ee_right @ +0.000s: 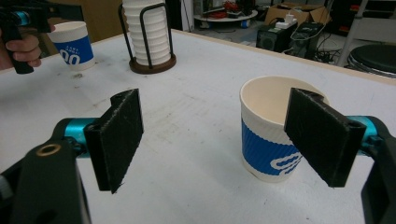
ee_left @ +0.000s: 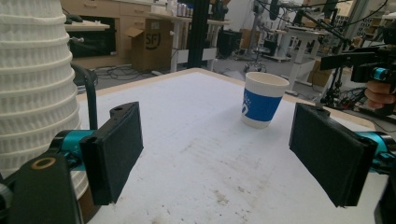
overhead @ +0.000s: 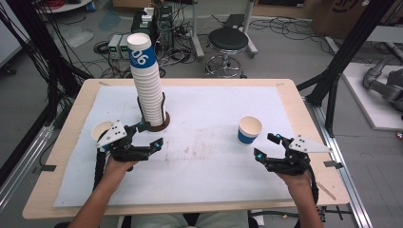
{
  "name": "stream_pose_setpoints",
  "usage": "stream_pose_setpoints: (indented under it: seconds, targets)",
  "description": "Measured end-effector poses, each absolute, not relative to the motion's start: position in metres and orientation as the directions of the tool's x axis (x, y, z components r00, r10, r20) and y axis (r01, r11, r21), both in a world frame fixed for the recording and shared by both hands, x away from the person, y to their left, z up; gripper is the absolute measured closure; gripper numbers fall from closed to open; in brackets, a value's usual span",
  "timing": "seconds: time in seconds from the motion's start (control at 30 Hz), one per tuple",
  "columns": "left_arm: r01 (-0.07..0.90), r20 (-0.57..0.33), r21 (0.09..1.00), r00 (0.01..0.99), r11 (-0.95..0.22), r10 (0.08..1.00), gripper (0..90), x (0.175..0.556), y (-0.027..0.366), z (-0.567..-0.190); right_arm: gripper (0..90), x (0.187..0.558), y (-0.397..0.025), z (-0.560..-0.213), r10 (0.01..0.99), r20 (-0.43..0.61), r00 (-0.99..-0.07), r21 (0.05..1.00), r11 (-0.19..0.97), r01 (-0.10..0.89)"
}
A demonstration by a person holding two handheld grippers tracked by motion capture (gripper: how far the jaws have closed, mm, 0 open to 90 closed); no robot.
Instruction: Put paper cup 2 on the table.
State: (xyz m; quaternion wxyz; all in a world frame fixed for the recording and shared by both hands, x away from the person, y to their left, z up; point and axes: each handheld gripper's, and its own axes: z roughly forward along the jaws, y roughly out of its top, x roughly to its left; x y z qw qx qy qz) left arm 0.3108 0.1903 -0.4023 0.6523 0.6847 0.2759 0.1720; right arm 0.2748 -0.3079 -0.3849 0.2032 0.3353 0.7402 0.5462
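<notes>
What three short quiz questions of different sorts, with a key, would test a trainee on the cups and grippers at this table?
1. True or false: the right gripper is shut on the single paper cup.
2. Multiple choice: the tall cup stack stands in A) a round holder with wire uprights, B) a cardboard box, C) a metal tray.
3. Fill in: a second loose cup stands beside the ____ gripper.

Key: 1 false, its jaws are open and the cup stands free on the white sheet; 2 A; 3 left.
</notes>
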Motion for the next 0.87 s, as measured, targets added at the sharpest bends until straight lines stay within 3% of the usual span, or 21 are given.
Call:
stream_pose_setpoints:
  seconds: [0.87]
  targets:
    - [0.155,-0.123,0.988,0.787,-0.001,0.604,17.4,0.3098,0.1888,-0.4036,20.3,0.2758,-0.3084,-0.3873,0.717,0.061,-0.694,0.949,0.173,0.263]
